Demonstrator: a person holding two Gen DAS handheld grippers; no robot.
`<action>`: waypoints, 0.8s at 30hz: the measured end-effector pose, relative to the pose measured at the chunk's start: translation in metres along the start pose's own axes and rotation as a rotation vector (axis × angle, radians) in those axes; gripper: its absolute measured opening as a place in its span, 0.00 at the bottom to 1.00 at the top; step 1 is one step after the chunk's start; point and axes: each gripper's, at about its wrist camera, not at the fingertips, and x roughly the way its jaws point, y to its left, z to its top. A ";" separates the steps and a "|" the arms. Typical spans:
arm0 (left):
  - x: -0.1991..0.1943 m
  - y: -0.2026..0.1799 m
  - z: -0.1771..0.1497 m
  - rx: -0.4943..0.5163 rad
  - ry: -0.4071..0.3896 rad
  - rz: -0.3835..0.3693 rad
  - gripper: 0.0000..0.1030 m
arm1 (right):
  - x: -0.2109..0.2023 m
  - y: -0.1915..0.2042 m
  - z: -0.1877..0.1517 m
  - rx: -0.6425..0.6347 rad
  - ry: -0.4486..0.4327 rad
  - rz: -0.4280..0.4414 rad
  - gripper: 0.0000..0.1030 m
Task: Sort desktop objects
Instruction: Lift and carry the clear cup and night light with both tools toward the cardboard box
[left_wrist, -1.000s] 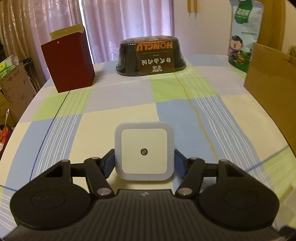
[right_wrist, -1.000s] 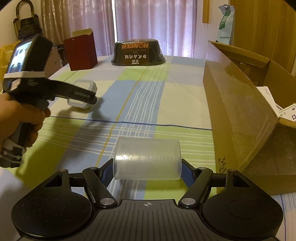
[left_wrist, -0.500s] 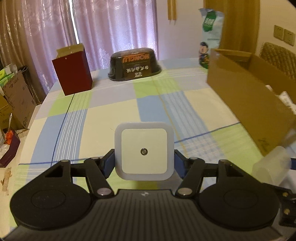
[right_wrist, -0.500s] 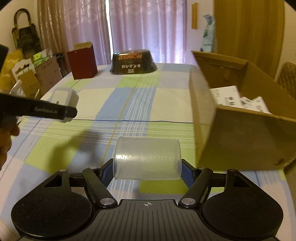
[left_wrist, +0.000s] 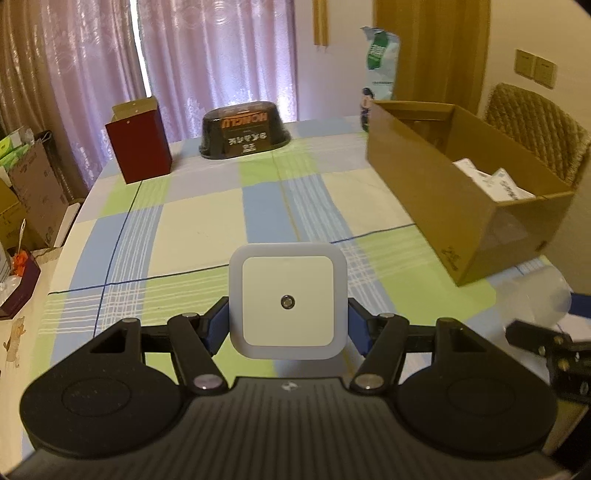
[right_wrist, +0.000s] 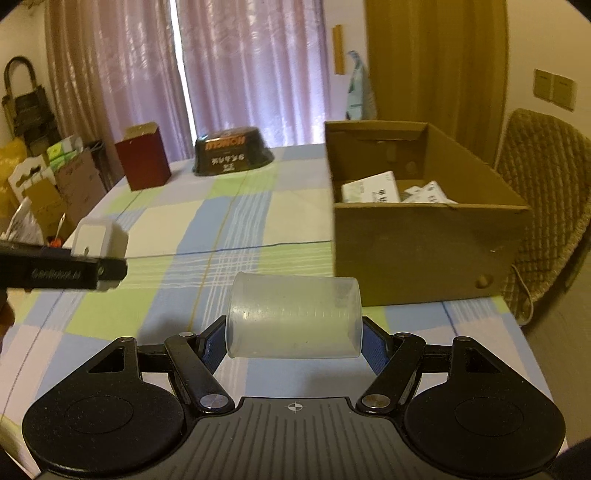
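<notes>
My left gripper (left_wrist: 288, 325) is shut on a white square night light (left_wrist: 288, 301), held above the checked tablecloth. From the right wrist view the same night light (right_wrist: 98, 236) shows at the far left, in the left gripper's black fingers (right_wrist: 62, 273). My right gripper (right_wrist: 293, 341) is shut on a clear plastic measuring cup (right_wrist: 293, 317) lying sideways between its blue pads. That cup (left_wrist: 535, 295) appears at the right edge of the left wrist view. An open cardboard box (right_wrist: 424, 229) with white packets inside stands on the table's right side, just ahead of the cup.
A dark red carton (left_wrist: 138, 147) and a black wrapped bowl (left_wrist: 243, 131) stand at the table's far end. A green snack bag (left_wrist: 378, 77) rises behind the cardboard box (left_wrist: 454, 195). A woven chair (right_wrist: 546, 206) sits right of the table. Boxes clutter the floor at left (left_wrist: 33, 195).
Both grippers have risen and pulled back from the table, each still holding its object. The cardboard box's open top and contents now show in both views.
</notes>
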 end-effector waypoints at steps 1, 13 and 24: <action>-0.004 -0.003 -0.001 0.004 -0.001 -0.004 0.59 | -0.003 -0.002 0.000 0.009 -0.003 -0.003 0.70; -0.031 -0.030 -0.003 0.035 -0.021 -0.055 0.59 | -0.032 -0.017 0.002 0.068 -0.035 -0.019 0.70; -0.031 -0.066 0.032 0.099 -0.075 -0.119 0.59 | -0.053 -0.050 0.033 0.119 -0.108 -0.063 0.70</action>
